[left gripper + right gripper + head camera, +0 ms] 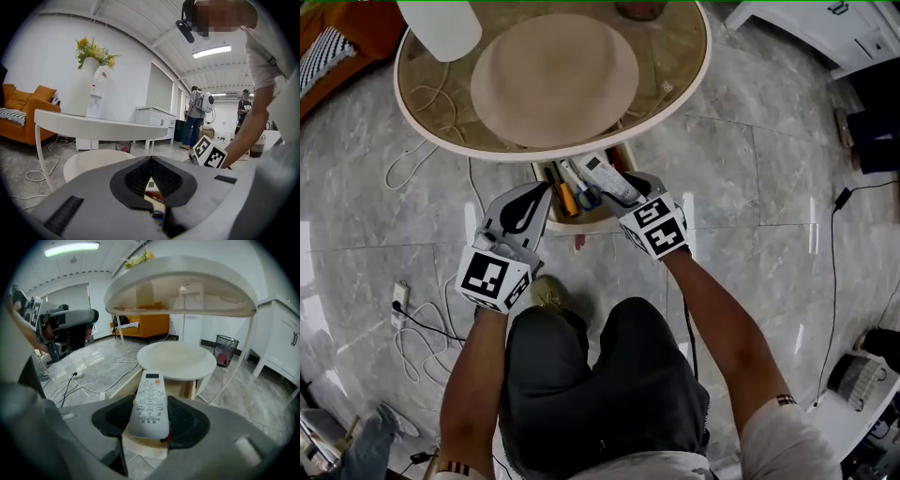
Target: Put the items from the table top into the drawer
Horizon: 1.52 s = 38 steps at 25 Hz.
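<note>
A white remote control (605,176) (149,404) is clamped lengthwise in my right gripper (611,184) (149,422), display end pointing forward. It hangs just above the open wooden drawer (581,225) (188,386) under the round table (680,89). Pens and blue-handled scissors (587,198) lie in the drawer. My left gripper (542,195) (150,161) hovers at the drawer's left front corner, jaw tips touching and nothing held. Through the gap below its tips I see a bit of the drawer's contents (154,197).
A white vase (441,28) (86,79) with flowers stands on the table top. The table's round lower shelf (176,359) lies behind the drawer. Cables (408,164) and a power strip (398,298) lie on the floor at left. A white cabinet (825,23) stands at right.
</note>
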Each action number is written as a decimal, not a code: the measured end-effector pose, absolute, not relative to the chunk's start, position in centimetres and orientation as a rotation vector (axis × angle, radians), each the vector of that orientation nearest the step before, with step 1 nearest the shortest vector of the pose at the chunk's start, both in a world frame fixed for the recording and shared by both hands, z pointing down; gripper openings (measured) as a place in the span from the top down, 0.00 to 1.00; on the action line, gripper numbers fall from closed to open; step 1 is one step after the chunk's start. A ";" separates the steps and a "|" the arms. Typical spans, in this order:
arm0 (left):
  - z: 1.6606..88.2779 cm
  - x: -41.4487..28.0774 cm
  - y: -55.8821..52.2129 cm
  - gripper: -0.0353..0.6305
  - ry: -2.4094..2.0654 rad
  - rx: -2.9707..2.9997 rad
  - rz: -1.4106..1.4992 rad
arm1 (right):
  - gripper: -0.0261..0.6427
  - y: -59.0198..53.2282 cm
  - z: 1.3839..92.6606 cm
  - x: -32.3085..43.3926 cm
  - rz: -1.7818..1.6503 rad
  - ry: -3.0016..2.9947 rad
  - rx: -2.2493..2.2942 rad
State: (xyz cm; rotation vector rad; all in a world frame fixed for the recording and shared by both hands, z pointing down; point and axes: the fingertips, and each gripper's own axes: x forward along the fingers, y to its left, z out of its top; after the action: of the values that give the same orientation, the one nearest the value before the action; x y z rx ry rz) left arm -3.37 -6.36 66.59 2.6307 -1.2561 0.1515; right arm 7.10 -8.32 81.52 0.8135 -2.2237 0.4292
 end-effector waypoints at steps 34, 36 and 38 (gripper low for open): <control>73.7 -5.0 -9.6 0.95 -1.304 2.793 0.156 | 0.58 -12.8 93.1 4.7 0.448 -1.983 0.513; 73.3 -4.9 -9.4 0.95 -1.306 2.799 0.154 | 0.57 -12.5 92.7 4.7 0.444 -2.007 0.519; 72.9 -4.7 -9.2 0.95 -1.302 2.811 0.160 | 0.58 -12.4 91.8 4.6 0.424 -2.049 0.546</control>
State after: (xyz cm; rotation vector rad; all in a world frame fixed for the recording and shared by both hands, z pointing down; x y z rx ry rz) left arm -4.69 -9.18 72.86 2.8114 -1.3019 0.1597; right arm 4.63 -12.44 91.84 0.5461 -2.0493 0.4243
